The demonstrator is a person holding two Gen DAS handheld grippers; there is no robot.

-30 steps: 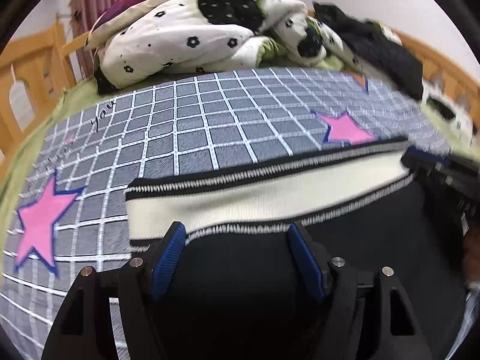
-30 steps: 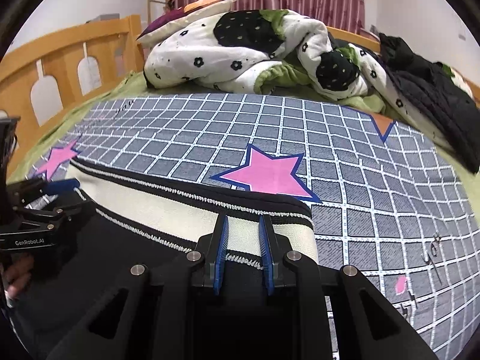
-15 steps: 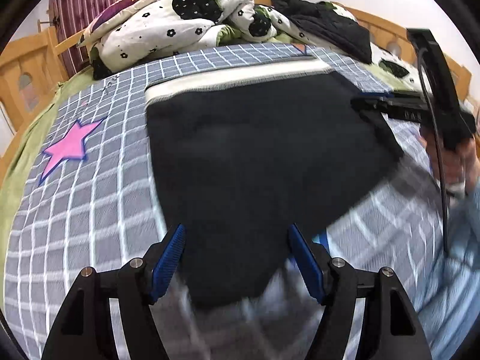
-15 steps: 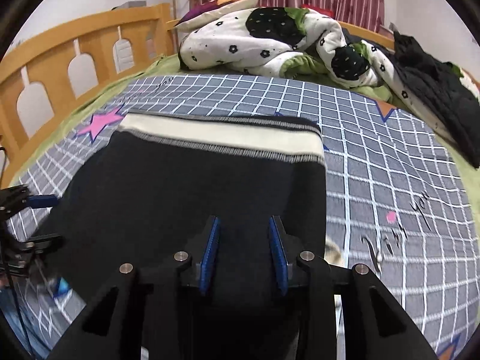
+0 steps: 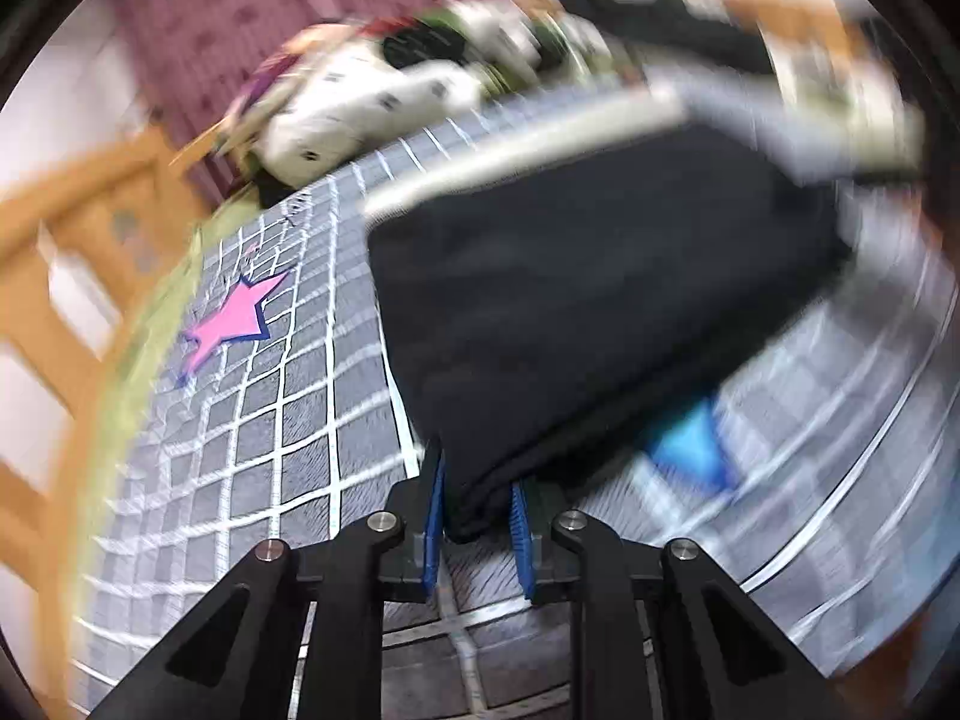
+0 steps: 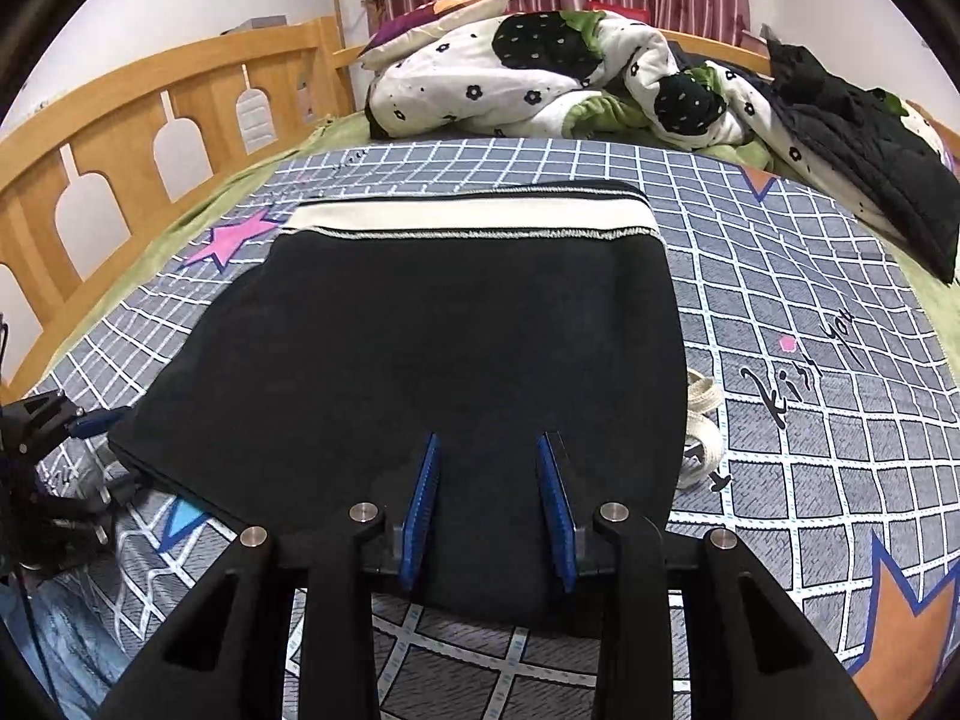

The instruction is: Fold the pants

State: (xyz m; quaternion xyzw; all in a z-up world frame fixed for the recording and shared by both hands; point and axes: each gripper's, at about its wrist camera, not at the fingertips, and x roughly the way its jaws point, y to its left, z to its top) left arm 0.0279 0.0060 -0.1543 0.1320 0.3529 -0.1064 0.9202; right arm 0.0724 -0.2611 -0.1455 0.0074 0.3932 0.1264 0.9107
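Note:
Black pants (image 6: 432,348) with a cream waistband (image 6: 468,219) lie folded flat on the checked bedsheet (image 6: 810,420), waistband at the far end. My right gripper (image 6: 487,480) hovers open over their near edge, and the black cloth passes under its blue pads. In the blurred left wrist view my left gripper (image 5: 478,516) has its jaws closing on the near left corner of the pants (image 5: 588,300), with the cloth pinched between the blue pads. The left gripper (image 6: 60,420) also shows at the left border of the right wrist view, beside that corner.
A flowered quilt (image 6: 540,78) and a pillow are piled at the head of the bed. A black jacket (image 6: 858,162) lies at the far right. The wooden bed rail (image 6: 120,138) runs along the left. A cream drawstring (image 6: 702,420) pokes out to the right of the pants.
Both grippers drew back from the waistband to the near edge of the pants. The left jaws went from wide apart to pinching the corner. The right jaws spread a little.

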